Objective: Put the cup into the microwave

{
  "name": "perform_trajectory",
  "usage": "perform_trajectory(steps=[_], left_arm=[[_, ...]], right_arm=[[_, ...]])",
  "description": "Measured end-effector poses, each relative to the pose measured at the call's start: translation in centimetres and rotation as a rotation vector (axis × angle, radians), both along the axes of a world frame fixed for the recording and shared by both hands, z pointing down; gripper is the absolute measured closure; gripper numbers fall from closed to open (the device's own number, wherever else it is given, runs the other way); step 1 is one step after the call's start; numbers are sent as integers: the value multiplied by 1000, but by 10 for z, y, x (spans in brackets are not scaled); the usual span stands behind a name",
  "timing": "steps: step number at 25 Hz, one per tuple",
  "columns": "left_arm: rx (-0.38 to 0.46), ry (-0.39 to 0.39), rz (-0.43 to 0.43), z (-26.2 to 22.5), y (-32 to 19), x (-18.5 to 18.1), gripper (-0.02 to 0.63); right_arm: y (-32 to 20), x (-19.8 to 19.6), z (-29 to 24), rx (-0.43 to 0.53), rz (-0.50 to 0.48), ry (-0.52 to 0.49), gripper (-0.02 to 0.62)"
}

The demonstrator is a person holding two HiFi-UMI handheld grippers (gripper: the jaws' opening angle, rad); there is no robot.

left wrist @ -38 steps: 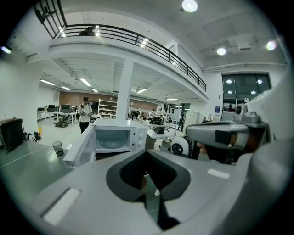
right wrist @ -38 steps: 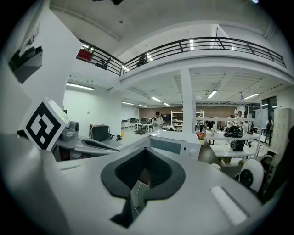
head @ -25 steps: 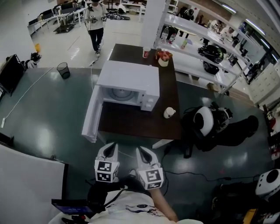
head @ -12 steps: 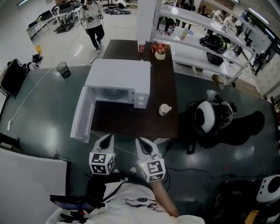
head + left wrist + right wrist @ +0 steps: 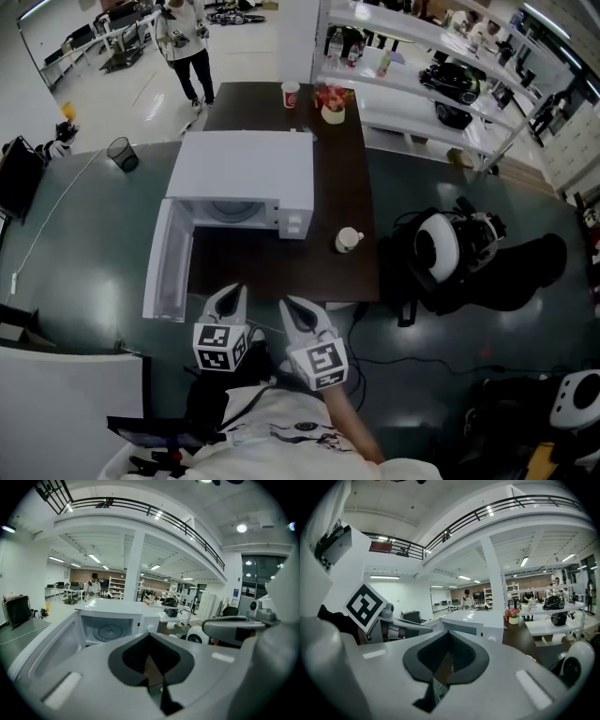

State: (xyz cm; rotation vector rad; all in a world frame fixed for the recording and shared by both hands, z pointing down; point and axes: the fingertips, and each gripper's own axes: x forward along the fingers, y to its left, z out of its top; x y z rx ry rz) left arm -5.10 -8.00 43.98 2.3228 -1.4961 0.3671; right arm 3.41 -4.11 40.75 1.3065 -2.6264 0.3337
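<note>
A dark desk carried a white microwave near its left edge, about midway along. Its door was swung wide open past the desk's left edge towards the near left corner. The left tool's view looked into the lit cavity, where a round turntable lay on the floor of the oven with nothing on it. The cup, small and white, stood upright on the desk near the right edge, just beside the microwave's near right corner but apart from it, and outside the oven. At the far end of the desk stood a red-and-white paper cup and a pot of flowers. The left tool hung at the desk's near edge, in line with the open cavity; its own view showed its jaws pressed together with nothing between them. The right tool hung just beside it at the same edge, well apart from the cup, and its jaws were likewise closed tip to tip and empty. Beyond the desk's far left corner a person stood on the pale floor.
</note>
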Motion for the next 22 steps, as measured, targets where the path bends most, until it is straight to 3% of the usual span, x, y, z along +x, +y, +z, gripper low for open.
perform_trajectory(steps=[8,22], left_arm=[[-2,31,92,6,-58,15,606],[-96,60,195,36,-97,-13,607]], right_arm=[[-55,-7,6,-12,23,35,594],[-98,-29,37,-87,51,91,594]])
